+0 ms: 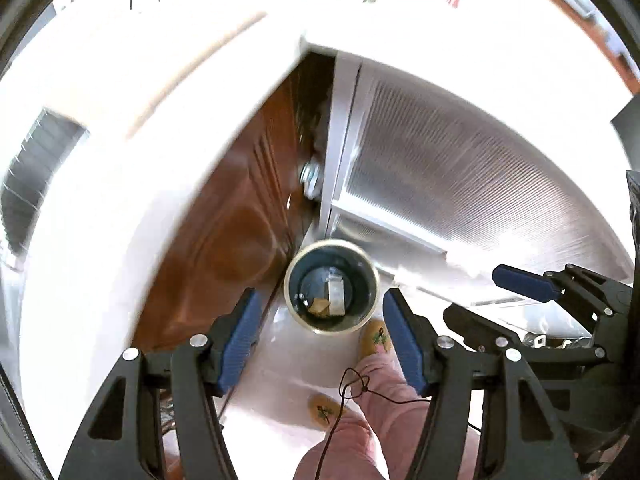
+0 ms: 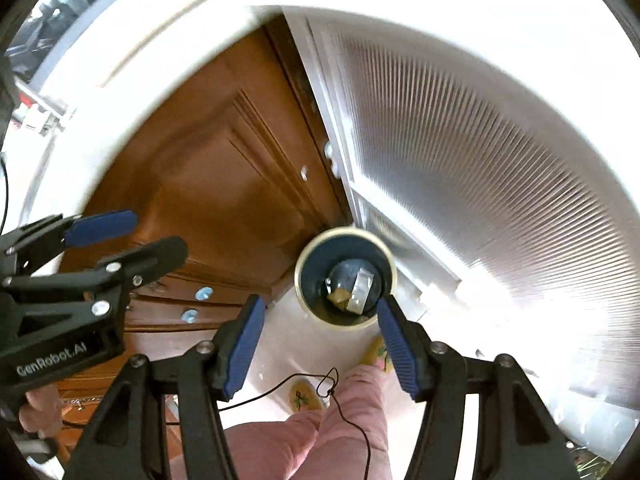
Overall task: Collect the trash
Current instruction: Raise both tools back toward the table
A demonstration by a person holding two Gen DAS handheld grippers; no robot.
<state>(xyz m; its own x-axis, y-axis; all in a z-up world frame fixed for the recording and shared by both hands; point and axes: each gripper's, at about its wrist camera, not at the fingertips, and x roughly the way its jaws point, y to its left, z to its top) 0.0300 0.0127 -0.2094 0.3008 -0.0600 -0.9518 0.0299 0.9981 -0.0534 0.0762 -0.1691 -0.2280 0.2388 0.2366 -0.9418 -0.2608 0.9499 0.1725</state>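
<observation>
Both grippers are showing black frames with blue ribbed pads: the left gripper point(image 1: 320, 332) and the right gripper point(image 2: 320, 338). The trash bin point(image 1: 331, 286) is showing a cream rim and a dark teal interior, with a tan scrap point(image 1: 318, 306) and a whitish strip point(image 1: 335, 294), possibly tape, lying inside. At 10 o'clock of the bin, the wooden cabinet door point(image 2: 208, 172) is appearing reddish brown. At 2 o'clock, the ribbed panel point(image 2: 460, 152) is appearing grey-white with fine parallel lines. At 6 o'clock, yellow slippers point(image 1: 377, 339) with green motifs and pink trousers point(image 2: 320, 436) are showing.
</observation>
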